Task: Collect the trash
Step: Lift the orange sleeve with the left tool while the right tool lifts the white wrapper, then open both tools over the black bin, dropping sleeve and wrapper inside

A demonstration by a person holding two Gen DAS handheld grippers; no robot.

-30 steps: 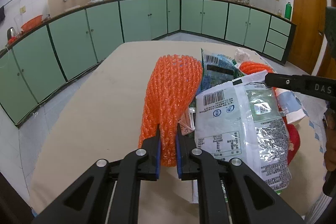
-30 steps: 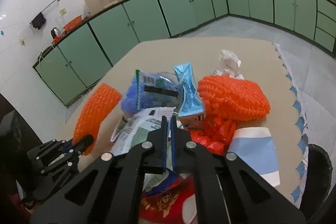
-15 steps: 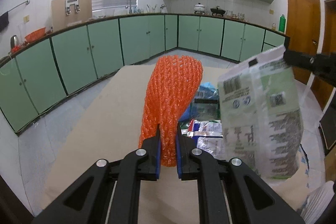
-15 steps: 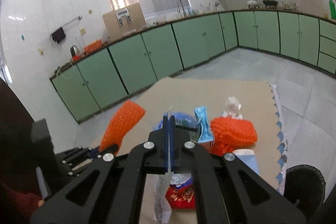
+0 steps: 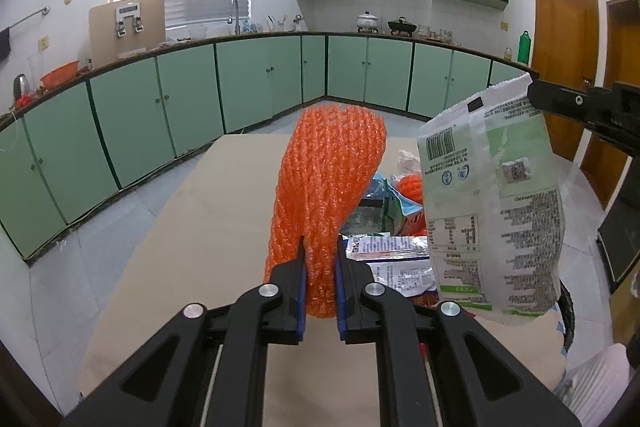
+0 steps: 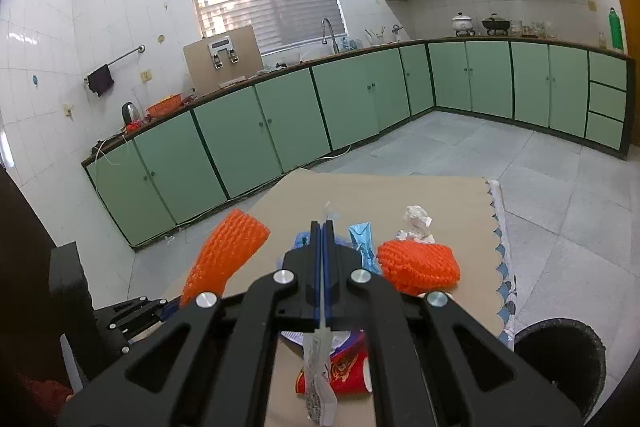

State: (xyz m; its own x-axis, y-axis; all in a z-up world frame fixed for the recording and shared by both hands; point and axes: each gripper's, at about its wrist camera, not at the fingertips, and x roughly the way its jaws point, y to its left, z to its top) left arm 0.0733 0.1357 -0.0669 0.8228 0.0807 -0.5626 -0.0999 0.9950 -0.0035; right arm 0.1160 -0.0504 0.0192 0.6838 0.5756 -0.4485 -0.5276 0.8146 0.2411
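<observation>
My left gripper (image 5: 320, 251) is shut on an orange foam net sleeve (image 5: 326, 179) and holds it up above the beige table (image 5: 192, 227); the sleeve also shows in the right wrist view (image 6: 224, 255). My right gripper (image 6: 322, 227) is shut on the top edge of a white and green snack bag (image 5: 492, 203), which hangs in the air at the right; in the right wrist view its edge (image 6: 318, 367) hangs below the jaws. More trash lies on the table: a second orange net (image 6: 416, 263), a blue wrapper (image 6: 362, 239), crumpled paper (image 6: 416, 221) and a red packet (image 6: 348, 371).
A black trash bin (image 6: 560, 355) stands on the floor off the table's right edge. Flat printed wrappers (image 5: 392, 259) lie under the raised bag. Green cabinets (image 5: 160, 115) line the walls across the tiled floor. A wooden door (image 5: 564, 75) is at the right.
Both grippers have lifted. The net sleeve and the snack bag have come up off the table pile and now hang in the air, the bag dangling vertically.
</observation>
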